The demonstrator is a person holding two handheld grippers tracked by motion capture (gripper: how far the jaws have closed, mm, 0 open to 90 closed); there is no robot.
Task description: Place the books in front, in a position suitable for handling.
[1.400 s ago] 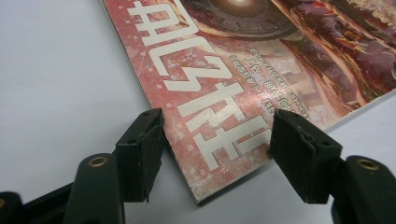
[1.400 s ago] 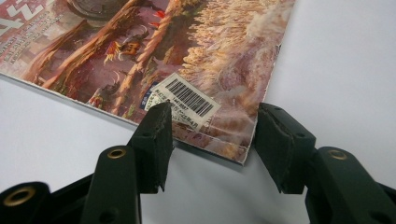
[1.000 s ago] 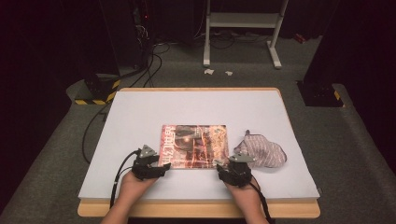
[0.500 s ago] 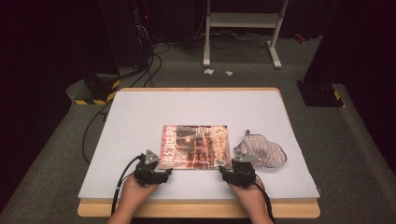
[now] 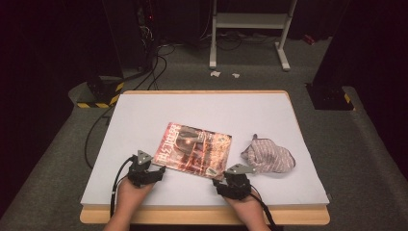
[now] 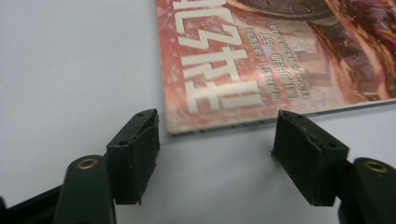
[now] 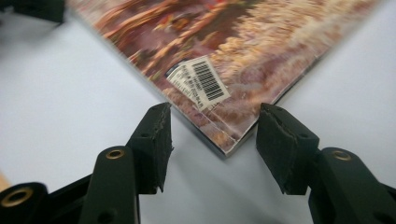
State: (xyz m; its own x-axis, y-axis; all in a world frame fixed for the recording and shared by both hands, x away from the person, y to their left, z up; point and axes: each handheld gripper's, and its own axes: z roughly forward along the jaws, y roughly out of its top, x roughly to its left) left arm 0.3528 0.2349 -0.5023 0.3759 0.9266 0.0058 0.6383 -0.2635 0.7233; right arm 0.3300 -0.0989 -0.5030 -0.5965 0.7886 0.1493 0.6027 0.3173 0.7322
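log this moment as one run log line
left claw: open, at magazine near corner | right claw: open, astride barcode corner | cloth: right of magazine, untouched

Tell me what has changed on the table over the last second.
The magazine has turned on the white table top: it lay square, now it lies slanted, its left side swung away from the person. Both hands drew back toward the near edge. The left claw has just been closing slightly, the right claw too; each frames a near corner without pressing it. The striped cloth stayed put.
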